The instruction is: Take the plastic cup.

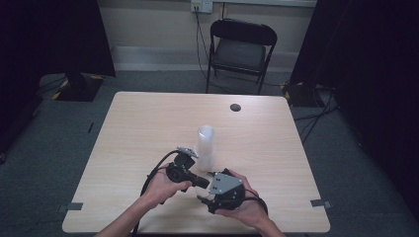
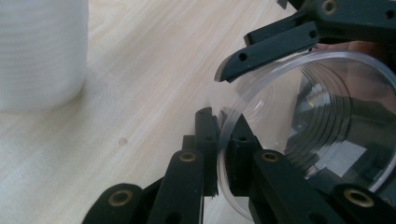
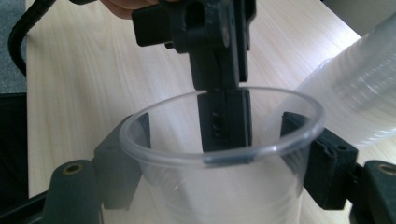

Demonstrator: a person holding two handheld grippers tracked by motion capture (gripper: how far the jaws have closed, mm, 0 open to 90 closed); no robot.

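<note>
In the lower centre of the high view we hold the left gripper [image 1: 201,181] and the right gripper [image 1: 207,198] close together, tips almost meeting over the near part of the worktop [image 1: 148,123]. Between them is a single clear plastic cup [image 3: 224,182]. In the right gripper view our jaws sit spread wide on either side of the cup's wall, one at the lower left and one at the lower right of the frame, pressing the cup from outside and holding it. In the left gripper view the jaws are nearly closed, pinching the thin rim of the cup [image 2: 299,121] between them, one jaw inside and one outside; the right gripper view shows the same pinch coming down from the top of the frame.

The cup is thin, transparent and round, with faint ribs ringing its wall and a rolled lip. Just beyond the grippers, at the middle of the worktop, stands a stack of cups [image 1: 205,147], milky and ribbed, seemingly of the same kind, though the blur leaves that uncertain.

The worktop is pale wood grain with a small dark round hole [image 1: 235,107] near its far edge. Behind it stands a black folding chair [image 1: 239,52] on grey carpet, against a light wall with dark curtains on both sides.
</note>
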